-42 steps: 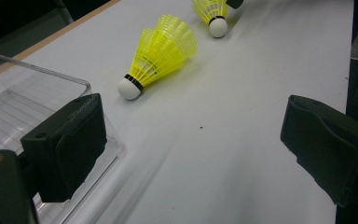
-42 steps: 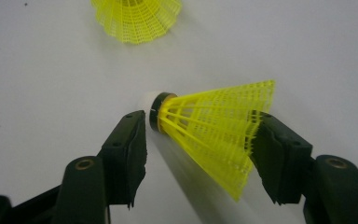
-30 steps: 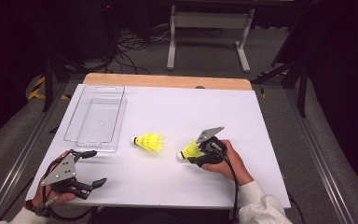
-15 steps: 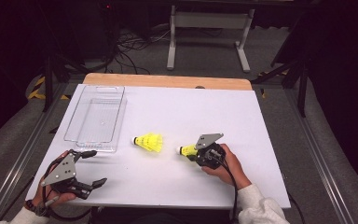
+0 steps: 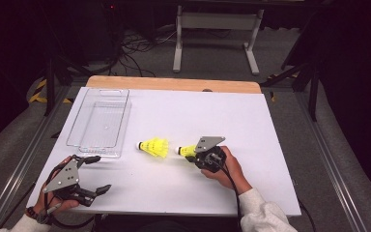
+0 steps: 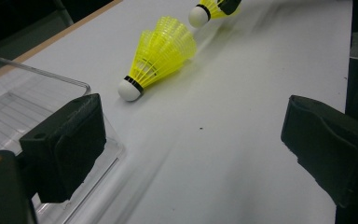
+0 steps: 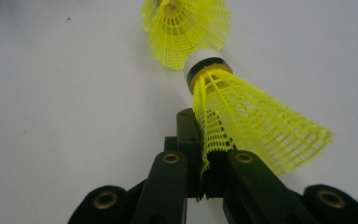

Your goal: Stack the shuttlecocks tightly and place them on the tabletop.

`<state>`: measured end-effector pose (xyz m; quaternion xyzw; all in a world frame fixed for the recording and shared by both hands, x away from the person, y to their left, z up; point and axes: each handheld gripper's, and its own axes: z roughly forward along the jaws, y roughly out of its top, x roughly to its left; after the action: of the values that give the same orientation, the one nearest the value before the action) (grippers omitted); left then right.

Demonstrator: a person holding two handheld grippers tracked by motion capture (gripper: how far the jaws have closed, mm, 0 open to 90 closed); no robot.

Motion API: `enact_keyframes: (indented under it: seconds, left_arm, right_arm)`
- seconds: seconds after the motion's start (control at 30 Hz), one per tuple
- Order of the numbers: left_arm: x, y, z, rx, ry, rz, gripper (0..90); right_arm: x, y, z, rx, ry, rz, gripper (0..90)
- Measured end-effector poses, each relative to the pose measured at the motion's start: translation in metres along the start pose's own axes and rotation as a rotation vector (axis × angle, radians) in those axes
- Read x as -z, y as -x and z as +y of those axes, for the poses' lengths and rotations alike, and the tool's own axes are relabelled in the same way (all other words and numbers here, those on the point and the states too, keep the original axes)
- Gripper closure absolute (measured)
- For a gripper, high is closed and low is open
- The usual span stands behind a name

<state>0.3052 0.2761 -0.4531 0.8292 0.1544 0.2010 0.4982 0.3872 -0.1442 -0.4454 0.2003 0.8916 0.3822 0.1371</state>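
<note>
Pinching the net skirt of a yellow plastic shuttlecock (image 7: pixel 256 121), the right gripper (image 5: pixel 193 153) has just closed its jaws on it; in the right gripper view the two black jaws meet on the skirt's edge, with the white cork tip pointing away from the gripper; the person's right hand (image 5: pixel 227 166) wraps the gripper body low over the white table (image 5: pixel 251 125). Just beyond that held shuttlecock's tip lies a second yellow shuttlecock (image 5: pixel 154 147), on its side on the table, its open skirt facing the right gripper and its white tip pointing away; the two are near each other, and whether they touch I cannot tell. Well apart, by the table's near edge, the left gripper (image 5: pixel 100 174) rests in the left hand (image 5: pixel 53 200) with its jaws spread wide and nothing between them; beside one of its jaws, in the left gripper view, stands a clear plastic tray (image 6: pixel 14 100); ahead of its jaws lies the loose shuttlecock.
</note>
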Motion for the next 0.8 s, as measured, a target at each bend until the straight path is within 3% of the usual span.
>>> enact_keyframes:
  seconds: [0.8]
  left_arm:
    - [0.000, 0.000, 0.000, -0.002, 0.000, -0.002, 7.3]
  right_arm:
    - [-0.046, -0.004, 0.028, 0.028, 0.010, 0.023, 88.6]
